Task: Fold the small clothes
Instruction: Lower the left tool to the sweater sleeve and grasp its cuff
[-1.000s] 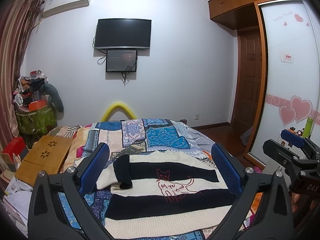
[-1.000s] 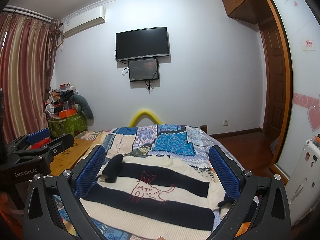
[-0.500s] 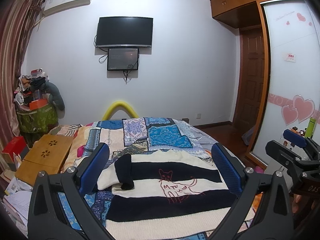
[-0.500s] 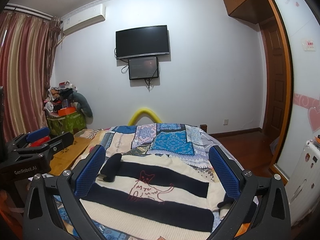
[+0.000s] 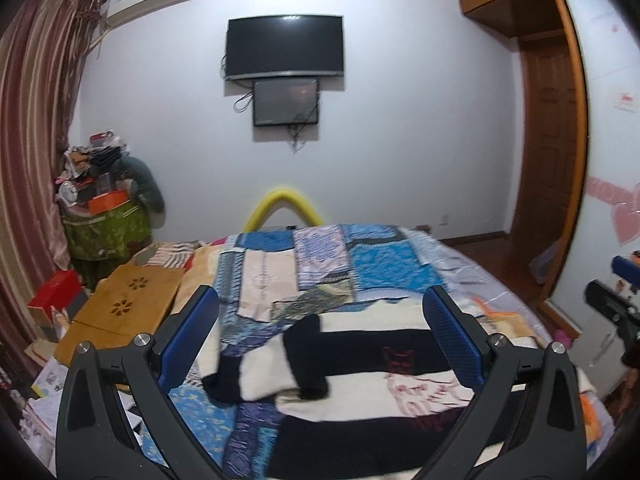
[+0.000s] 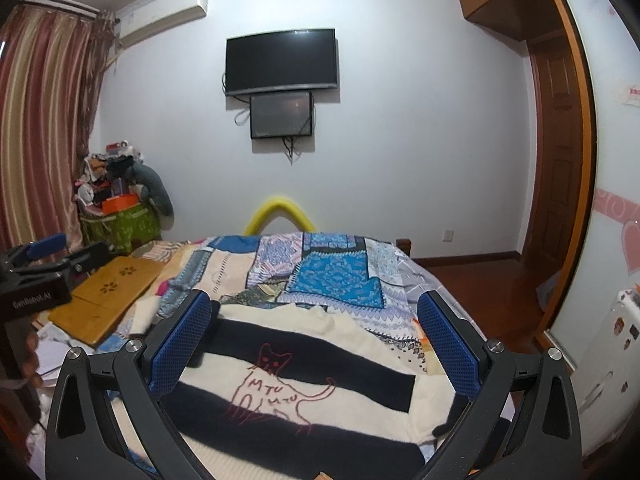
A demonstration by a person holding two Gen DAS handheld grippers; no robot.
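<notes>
Room: white-walled bedroom, with a black wall television (image 6: 281, 60) above a smaller dark screen (image 6: 281, 115), striped curtains at the left, and a wooden wardrobe at the right.

Surface: patchwork quilt in blue, cream and grey (image 6: 332, 276) spread over the bed, with a wooden lap tray (image 6: 104, 300) beside it on the left.

Task thing: cream and black striped knitted sweater with a red cat outline (image 6: 296, 380), lying flat on the near part of the quilt, its cat side up.

Change: compared with 0.5 s ago, our left view has swung leftward and blurred, so the sweater's folded-in sleeve (image 5: 260, 372) now sits near the middle of the frame; our right view has dipped closer to the sweater body.

Meaning: we judge that we are only lining up on the sleeve side, and that no new fold is made yet.

Left gripper (image 5: 320, 344): its 2 blue-padded fingers are spread wide, hold nothing, and hover above the cloth with the sleeve between and below them.

Right gripper (image 6: 314, 350): its 2 fingers are equally wide apart and empty, framing the cat drawing from above; we cannot tell whether the fingers touch the knit.

Other hand's tool: our left gripper's black body shows at the left edge of the right view.
</notes>
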